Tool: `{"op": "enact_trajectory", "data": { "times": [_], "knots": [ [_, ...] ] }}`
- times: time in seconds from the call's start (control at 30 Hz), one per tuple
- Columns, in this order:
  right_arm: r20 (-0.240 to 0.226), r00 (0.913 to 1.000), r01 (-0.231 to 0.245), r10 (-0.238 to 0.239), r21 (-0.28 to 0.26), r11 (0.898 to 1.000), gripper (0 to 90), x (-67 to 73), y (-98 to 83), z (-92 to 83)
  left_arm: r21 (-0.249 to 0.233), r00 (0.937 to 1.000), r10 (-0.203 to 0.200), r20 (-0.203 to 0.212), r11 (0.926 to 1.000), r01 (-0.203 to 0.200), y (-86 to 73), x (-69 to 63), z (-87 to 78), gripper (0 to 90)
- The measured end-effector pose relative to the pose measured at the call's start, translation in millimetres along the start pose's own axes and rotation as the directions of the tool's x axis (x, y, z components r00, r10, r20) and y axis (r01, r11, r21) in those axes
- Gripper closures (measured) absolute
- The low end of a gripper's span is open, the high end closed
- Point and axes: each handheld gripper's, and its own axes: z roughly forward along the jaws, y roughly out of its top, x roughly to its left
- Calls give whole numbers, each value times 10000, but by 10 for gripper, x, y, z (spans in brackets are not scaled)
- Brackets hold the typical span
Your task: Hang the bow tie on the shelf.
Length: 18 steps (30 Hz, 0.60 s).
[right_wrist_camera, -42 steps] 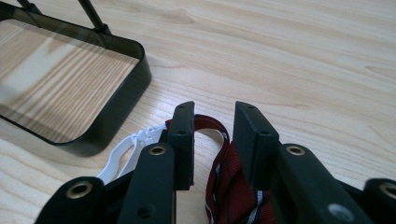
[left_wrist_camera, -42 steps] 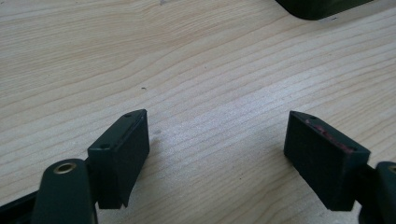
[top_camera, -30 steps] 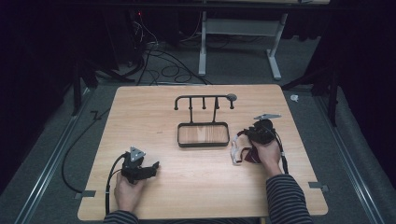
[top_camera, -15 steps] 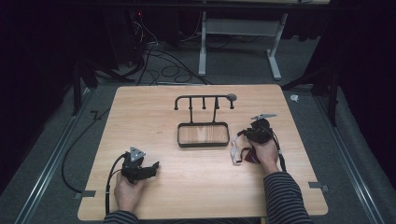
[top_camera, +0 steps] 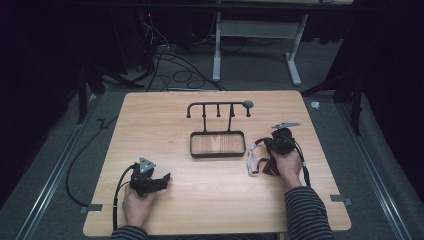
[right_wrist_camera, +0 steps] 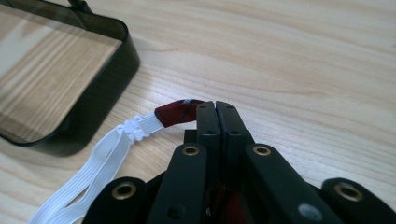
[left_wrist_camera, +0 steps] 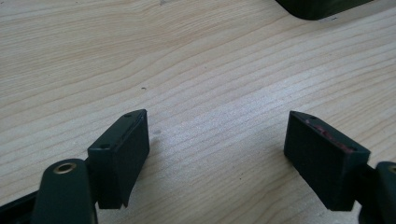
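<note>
Strap [right_wrist_camera: 175, 112] — dark-red cloth with white elastic — lies near the table's [top_camera: 150, 115] right edge, beside the black rack tray [top_camera: 218, 145]; your right gripper [right_wrist_camera: 215, 109] has just closed, pinching its red end. Lifting remains — your left gripper [left_wrist_camera: 217, 149] rests spread, empty, near the front-left corner

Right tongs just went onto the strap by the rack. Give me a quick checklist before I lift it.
1. Right tongs just closed on the dark red end of the strap: ok.
2. White elastic slack on the table, not caught on the rack: ok.
3. Grip depth: only the tip is pinched, may slip: cannot tell.
4. Left tongs open, nothing between them: ok.
5. Hooks bare: ok.
</note>
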Motion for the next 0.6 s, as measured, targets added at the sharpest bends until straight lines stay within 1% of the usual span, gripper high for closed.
{"op": "enact_trajectory", "data": {
  "times": [0.03, 0.07, 0.1, 0.2, 0.23, 0.27, 0.33, 0.37, 0.4, 0.47, 0.6],
  "knots": [
    [0, 10000, 0, 0, 0, 10000, 900, 0, 0, 0, 0, 10000, 0, 0, 10000, 0, 0, 0, 0, 228],
    [-5, 10000, -17, 17, -87, 10000, 900, 4, -1, -33, 1, 10000, -1, 0, 10000, 1, 0, 0, 0, 228],
    [-24, 10000, 68, -68, -261, 9996, 900, 13, -6, -97, 17, 10000, 20, 3, 10000, -20, 0, 1, -1, 228],
    [-20, 9998, 186, -187, -414, 9990, 900, 39, -16, -192, 17, 10000, 18, 4, 10000, -18, 0, 1, -1, 228],
    [-20, 9998, 186, -187, -414, 9990, 900, 39, -16, -192, 17, 10000, 18, 4, 10000, -18, 0, 1, -1, 228],
    [-22, 9996, 275, -277, -552, 9981, 900, 56, -18, -253, 19, 10000, 20, 5, 10000, -20, 0, 1, -1, 228],
    [-74, 9995, 300, -306, -698, 9971, 900, 75, -18, -318, 19, 10000, 19, 5, 10000, -19, 0, 1, -1, 228],
    [-74, 9995, 300, -306, -698, 9971, 900, 75, -18, -318, 19, 10000, 19, 5, 10000, -19, 0, 1, -1, 228],
    [-129, 9990, 407, -419, -855, 9955, 900, 94, -15, -387, 20, 10000, 22, 4, 10000, -22, 0, 1, -1, 228],
    [-107, 9985, 532, -546, -1063, 9929, 900, 120, -10, -464, 18, 10000, 21, 3, 10000, -21, 0, 1, -1, 228],
    [-17, 9978, 646, -657, -1530, 9861, 900, 153, 1, -595, 20, 10000, 21, 8, 10000, -21, 0, 2, -1, 228]
  ]
}}
